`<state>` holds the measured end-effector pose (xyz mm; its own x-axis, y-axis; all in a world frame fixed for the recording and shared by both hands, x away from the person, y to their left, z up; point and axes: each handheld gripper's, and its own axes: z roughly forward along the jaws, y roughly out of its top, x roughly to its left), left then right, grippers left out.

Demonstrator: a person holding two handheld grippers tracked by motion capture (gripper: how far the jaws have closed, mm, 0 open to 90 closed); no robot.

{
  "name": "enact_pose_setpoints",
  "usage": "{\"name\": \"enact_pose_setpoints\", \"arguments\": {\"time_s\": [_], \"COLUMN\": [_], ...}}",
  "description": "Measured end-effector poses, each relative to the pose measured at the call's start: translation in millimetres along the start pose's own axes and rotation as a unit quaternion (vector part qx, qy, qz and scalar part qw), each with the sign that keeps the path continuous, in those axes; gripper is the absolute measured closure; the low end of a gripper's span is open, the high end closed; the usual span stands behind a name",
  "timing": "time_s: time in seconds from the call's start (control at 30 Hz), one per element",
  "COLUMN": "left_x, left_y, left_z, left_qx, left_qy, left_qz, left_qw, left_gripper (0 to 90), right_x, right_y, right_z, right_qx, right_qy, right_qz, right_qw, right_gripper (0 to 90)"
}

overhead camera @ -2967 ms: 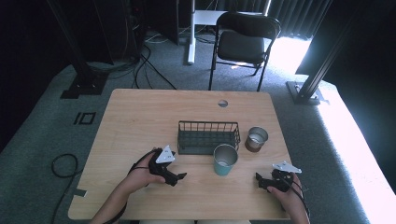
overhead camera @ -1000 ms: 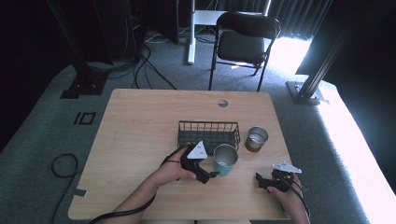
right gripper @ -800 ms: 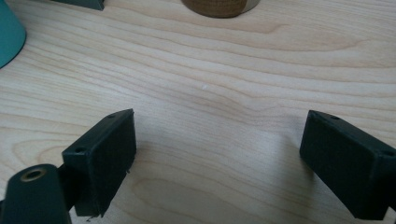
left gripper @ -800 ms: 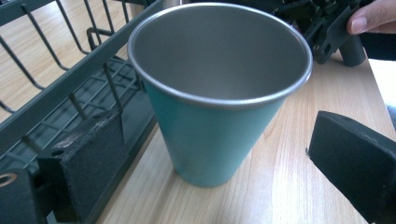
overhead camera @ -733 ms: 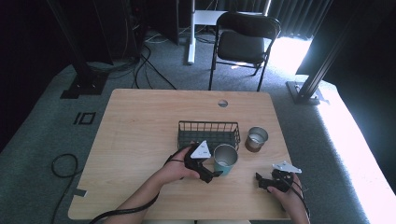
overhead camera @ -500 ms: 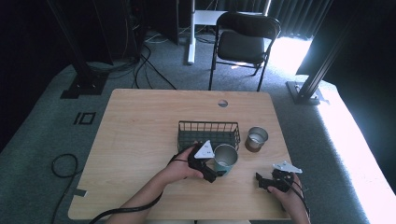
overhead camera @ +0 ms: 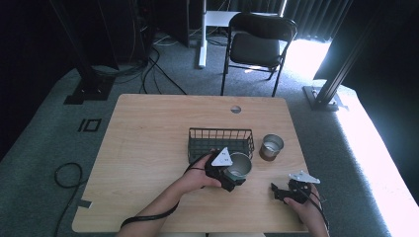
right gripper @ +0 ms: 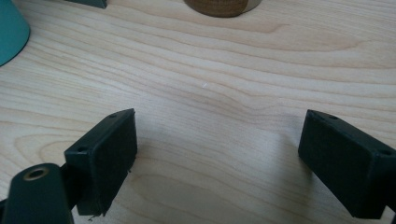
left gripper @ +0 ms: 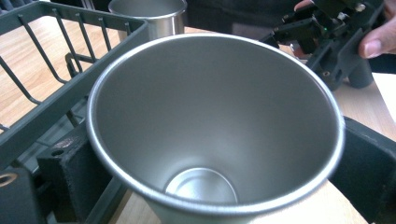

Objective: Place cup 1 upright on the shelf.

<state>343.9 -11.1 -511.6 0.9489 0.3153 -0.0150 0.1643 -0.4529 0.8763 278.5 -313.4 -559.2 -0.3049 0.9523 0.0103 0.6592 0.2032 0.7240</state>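
Pale wooden tabletop point(overhead camera: 148, 148) is carrying everything I'm working with. I'm keeping my left gripper point(overhead camera: 228, 174) around the teal metal cup with the silvery inside point(overhead camera: 239, 166), its jaws sitting on either side of the cup wall, which is standing just in front of the dark green wire basket point(overhead camera: 220, 141). My right gripper point(overhead camera: 282, 191) is resting near the front edge, jaws spread wide over bare wood. Beside the basket is standing a small brown-sided steel cup point(overhead camera: 271, 146).
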Motion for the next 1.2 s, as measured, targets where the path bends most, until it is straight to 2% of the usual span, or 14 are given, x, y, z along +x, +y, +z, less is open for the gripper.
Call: {"name": "enact_pose_setpoints", "arguments": {"time_s": [0.3,0.4,0.7,0.73,0.8,0.97,1.2], "left_x": [-2.8,-3.4,-8.0,-8.0,-8.2,-11.2,-14.5], "left_y": [3.3,4.3,8.3,8.5,9.7,12.9,19.4], "left_z": [6.4,8.8,15.0,15.5,16.3,15.6,10.0], "left_qx": [-0.005,-0.009,0.000,0.000,-0.002,0.004,-0.002], "left_qy": [-0.003,-0.007,-0.003,-0.006,-0.011,-0.023,-0.031], "left_qz": [0.005,0.004,0.020,0.020,0.005,0.014,0.016], "left_qw": [1.0000,0.9999,0.9998,0.9998,0.9999,0.9996,0.9994], "left_gripper": [4.6,6.0,13.2,13.3,13.4,13.5,13.6], "right_x": [0.0,0.0,0.0,0.1,0.0,0.1,0.0], "right_y": [0.0,0.0,0.0,0.0,0.0,0.0,0.0], "right_z": [0.0,0.0,0.0,0.0,0.0,0.0,0.0], "right_qx": [0.000,0.000,0.000,0.000,0.000,0.000,0.000], "right_qy": [0.000,0.000,0.000,0.000,0.000,0.000,0.000], "right_qz": [0.000,0.000,0.000,0.000,0.000,0.000,-0.001], "right_qw": [1.0000,1.0000,1.0000,1.0000,1.0000,1.0000,1.0000], "right_gripper": [11.2,11.2,11.2,11.2,11.2,11.2,11.2]}}
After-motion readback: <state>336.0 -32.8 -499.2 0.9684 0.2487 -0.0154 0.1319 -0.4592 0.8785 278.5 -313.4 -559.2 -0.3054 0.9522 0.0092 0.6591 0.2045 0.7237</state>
